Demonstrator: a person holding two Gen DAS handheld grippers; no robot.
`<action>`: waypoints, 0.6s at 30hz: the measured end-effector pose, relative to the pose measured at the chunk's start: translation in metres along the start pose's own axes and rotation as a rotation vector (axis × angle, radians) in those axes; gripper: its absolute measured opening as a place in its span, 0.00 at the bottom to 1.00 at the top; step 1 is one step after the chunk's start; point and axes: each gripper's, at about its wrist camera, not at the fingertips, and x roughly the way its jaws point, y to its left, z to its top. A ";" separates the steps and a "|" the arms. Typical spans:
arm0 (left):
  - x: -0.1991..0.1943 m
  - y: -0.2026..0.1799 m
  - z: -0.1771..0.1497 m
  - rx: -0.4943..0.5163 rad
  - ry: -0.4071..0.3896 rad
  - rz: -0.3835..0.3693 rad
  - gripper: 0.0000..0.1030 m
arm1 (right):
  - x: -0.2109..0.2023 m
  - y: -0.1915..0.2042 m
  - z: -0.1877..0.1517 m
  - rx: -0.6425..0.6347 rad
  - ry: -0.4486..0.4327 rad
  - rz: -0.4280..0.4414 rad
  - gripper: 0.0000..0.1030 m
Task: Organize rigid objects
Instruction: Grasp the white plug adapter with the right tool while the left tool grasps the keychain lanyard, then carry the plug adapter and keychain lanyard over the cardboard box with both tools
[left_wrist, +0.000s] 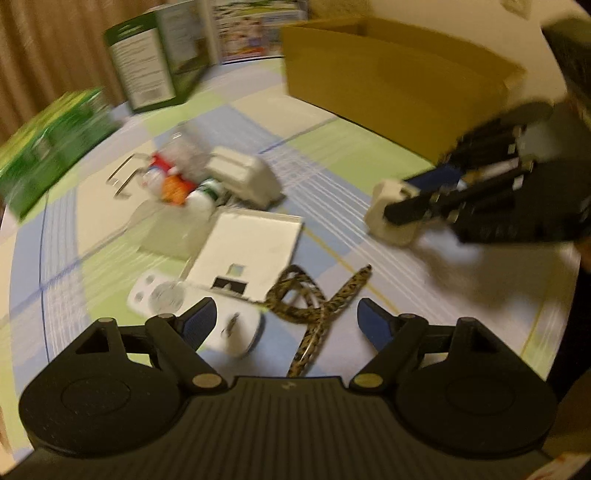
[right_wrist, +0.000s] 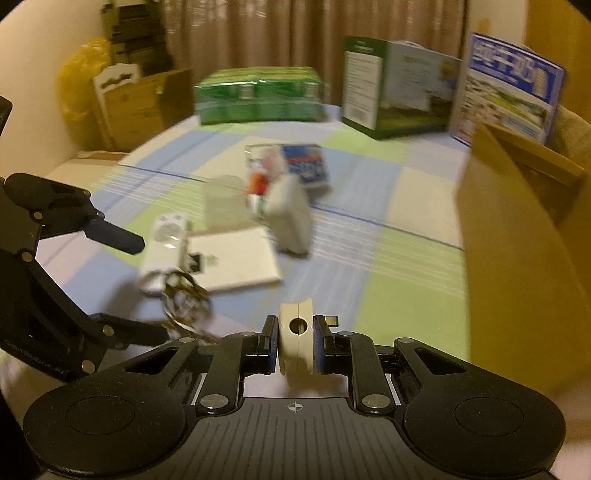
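My right gripper (right_wrist: 295, 341) is shut on a small cream plastic piece (right_wrist: 296, 332), held above the checked cloth; it also shows in the left wrist view (left_wrist: 391, 212) with the right gripper (left_wrist: 402, 206) around it. My left gripper (left_wrist: 286, 321) is open and empty, just above a patterned braided cord (left_wrist: 317, 295) and a white oval device (left_wrist: 236, 328). It shows at the left of the right wrist view (right_wrist: 136, 284). A flat white board (left_wrist: 247, 254), a white remote (left_wrist: 155, 291), a cream adapter block (left_wrist: 243, 173) and a clear pack of small items (left_wrist: 173, 177) lie in a cluster.
An open brown cardboard box (left_wrist: 388, 85) stands at the back right, close to the right gripper (right_wrist: 517, 229). A green carton (left_wrist: 155, 62), a green wrapped pack (left_wrist: 55, 140) and a blue leaflet (right_wrist: 509, 88) line the far edge of the cloth (left_wrist: 332, 173).
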 end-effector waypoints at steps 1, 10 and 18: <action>0.004 -0.005 0.001 0.043 0.004 0.008 0.74 | -0.003 -0.004 -0.004 0.011 0.006 -0.014 0.15; 0.030 -0.020 0.005 0.165 0.045 0.035 0.43 | -0.015 -0.015 -0.021 0.082 -0.010 -0.030 0.15; 0.021 -0.026 0.004 0.020 0.035 0.053 0.38 | -0.015 -0.006 -0.027 0.038 -0.029 -0.056 0.24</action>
